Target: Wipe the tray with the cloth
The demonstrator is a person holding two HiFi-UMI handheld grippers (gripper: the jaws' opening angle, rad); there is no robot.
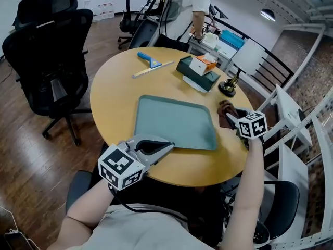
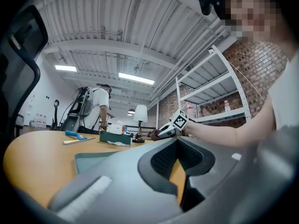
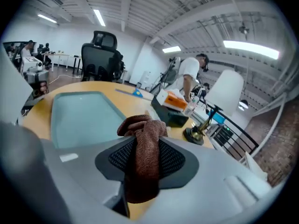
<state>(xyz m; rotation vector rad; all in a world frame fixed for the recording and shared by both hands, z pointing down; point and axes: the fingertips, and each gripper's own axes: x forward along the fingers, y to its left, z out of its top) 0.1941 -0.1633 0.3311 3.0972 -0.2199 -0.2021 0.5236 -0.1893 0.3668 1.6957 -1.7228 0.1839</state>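
A teal tray (image 1: 174,121) lies flat in the middle of the round wooden table (image 1: 114,92). At its right edge my right gripper (image 1: 230,116) is shut on a bunched brown cloth (image 1: 225,107). In the right gripper view the cloth (image 3: 144,162) hangs between the black pads, and the tray (image 3: 79,115) lies ahead to the left. My left gripper (image 1: 169,147) is shut, its tips at the tray's near rim. I cannot tell whether it pinches that rim. In the left gripper view the tray (image 2: 93,160) shows just left of the jaws.
A blue squeegee (image 1: 151,61), a dark green box (image 1: 197,73) with a small orange carton on it, and a lamp base (image 1: 227,89) sit at the table's far side. A black office chair (image 1: 49,61) stands left. White shelving (image 1: 291,113) is right. A person (image 1: 200,4) stands behind.
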